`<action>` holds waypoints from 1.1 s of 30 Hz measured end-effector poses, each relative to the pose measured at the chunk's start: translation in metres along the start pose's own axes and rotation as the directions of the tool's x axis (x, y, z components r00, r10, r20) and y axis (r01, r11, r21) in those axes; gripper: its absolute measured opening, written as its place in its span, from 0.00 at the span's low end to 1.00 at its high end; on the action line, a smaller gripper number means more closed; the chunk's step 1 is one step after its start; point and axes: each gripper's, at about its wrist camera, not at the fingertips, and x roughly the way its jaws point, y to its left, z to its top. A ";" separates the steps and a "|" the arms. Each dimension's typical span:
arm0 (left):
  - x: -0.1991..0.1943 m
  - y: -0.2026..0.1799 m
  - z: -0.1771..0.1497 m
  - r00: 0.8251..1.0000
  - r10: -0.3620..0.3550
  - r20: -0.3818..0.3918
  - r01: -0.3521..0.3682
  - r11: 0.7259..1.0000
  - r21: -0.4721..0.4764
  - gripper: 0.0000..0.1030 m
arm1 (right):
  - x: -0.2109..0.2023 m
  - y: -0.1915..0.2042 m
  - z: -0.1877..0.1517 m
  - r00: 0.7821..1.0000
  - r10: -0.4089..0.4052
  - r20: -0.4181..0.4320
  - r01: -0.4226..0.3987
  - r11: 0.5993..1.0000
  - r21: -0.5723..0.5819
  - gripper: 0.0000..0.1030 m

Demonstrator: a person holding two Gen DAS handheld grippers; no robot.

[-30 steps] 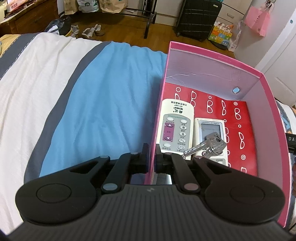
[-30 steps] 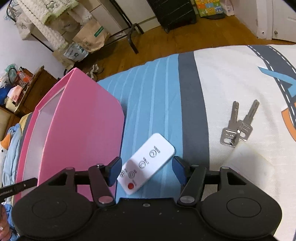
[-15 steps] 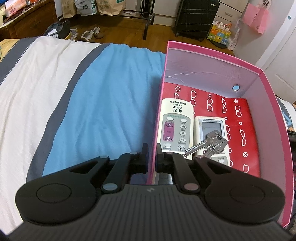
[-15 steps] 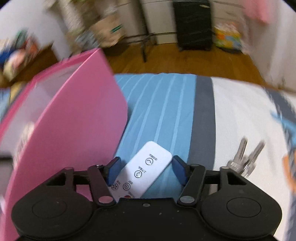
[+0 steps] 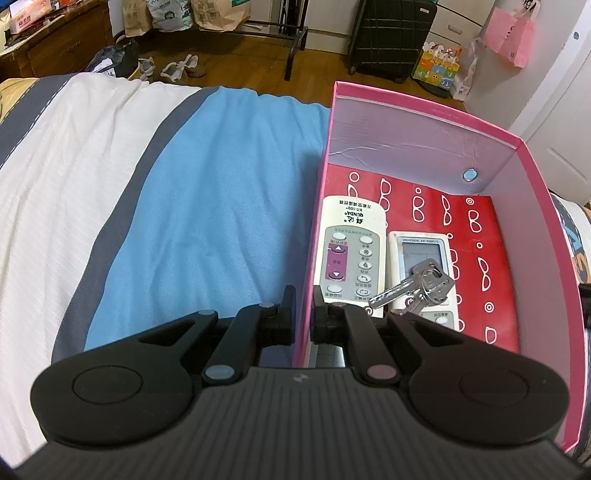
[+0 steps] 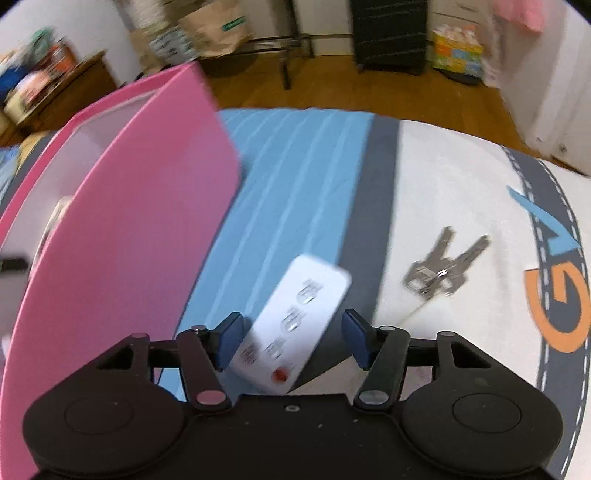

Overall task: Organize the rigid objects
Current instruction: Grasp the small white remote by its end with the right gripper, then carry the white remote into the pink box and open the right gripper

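Observation:
My left gripper [image 5: 303, 314] is shut on the near left wall of the pink box [image 5: 532, 206]. Inside the box lie a cream remote [image 5: 349, 251], a white AC remote [image 5: 421, 251] and a bunch of keys [image 5: 417, 286] resting across them. My right gripper [image 6: 292, 338] is open around a small white remote [image 6: 295, 325] with a red button, lying on the bed; its fingers stand apart from it. The pink box [image 6: 129, 236] is just left of it. A pair of silver keys [image 6: 441, 267] lies on the bed to the right.
The bedspread has blue [image 5: 207, 206], grey and white stripes and an orange print [image 6: 561, 306]. Beyond the bed's far edge are wooden floor, a black suitcase [image 5: 391, 33], paper bags [image 5: 218, 13] and a metal rack.
My right gripper has swung to the right over the small remote, which now lies more centred between the open fingers. My left gripper keeps its hold on the box wall.

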 end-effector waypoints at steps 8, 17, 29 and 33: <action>0.000 -0.004 -0.003 1.000 0.002 -0.001 -0.002 1.000 -0.005 0.07 | 0.004 0.011 0.000 0.995 -0.067 0.080 0.070 0.997 -0.033 0.51; 0.001 -0.002 -0.002 1.000 0.001 -0.009 -0.001 1.000 -0.006 0.06 | -0.024 0.007 -0.010 0.988 -0.027 0.152 0.025 1.000 0.015 0.46; 0.001 -0.002 -0.002 1.000 -0.003 -0.013 0.003 1.000 -0.011 0.06 | -0.112 0.048 -0.029 0.900 0.068 0.431 -0.039 0.996 -0.075 0.46; 0.001 -0.001 -0.002 1.000 -0.011 -0.015 0.010 1.000 -0.021 0.06 | -0.148 0.092 -0.023 0.875 0.226 0.429 -0.123 0.959 -0.254 0.46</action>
